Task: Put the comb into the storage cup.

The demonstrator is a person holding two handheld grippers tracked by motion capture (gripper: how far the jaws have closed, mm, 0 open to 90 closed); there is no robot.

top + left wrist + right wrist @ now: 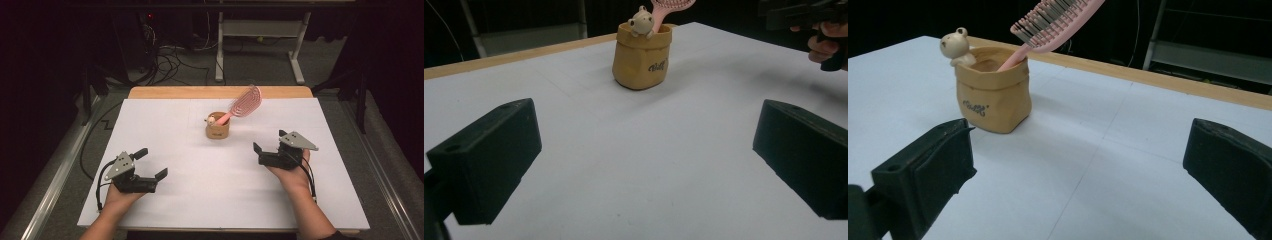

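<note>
A tan bag-shaped pot [218, 129] stands on the white sheet [200, 200] at the far middle of the table. A small bear figure [212, 120] hangs on its rim. A pink hairbrush [245, 102] stands handle-down in the pot, its head leaning up to the right. My left gripper [151, 163] rests at the near left, open and empty. My right gripper [270, 141] sits to the right of the pot, open and empty too. The left gripper view has the pot [642, 57] ahead between wide jaws. In the right gripper view the pot [993, 95] and brush [1058, 17] stand ahead on the left.
A bare wooden strip [220, 92] runs along the table's far edge. Beyond it, on the floor, are white desk legs [219, 50] and tangled cables [170, 60]. A black cable [92, 135] trails off the table's left side. The other hand's gripper [804, 15] sits in the left gripper view's top right.
</note>
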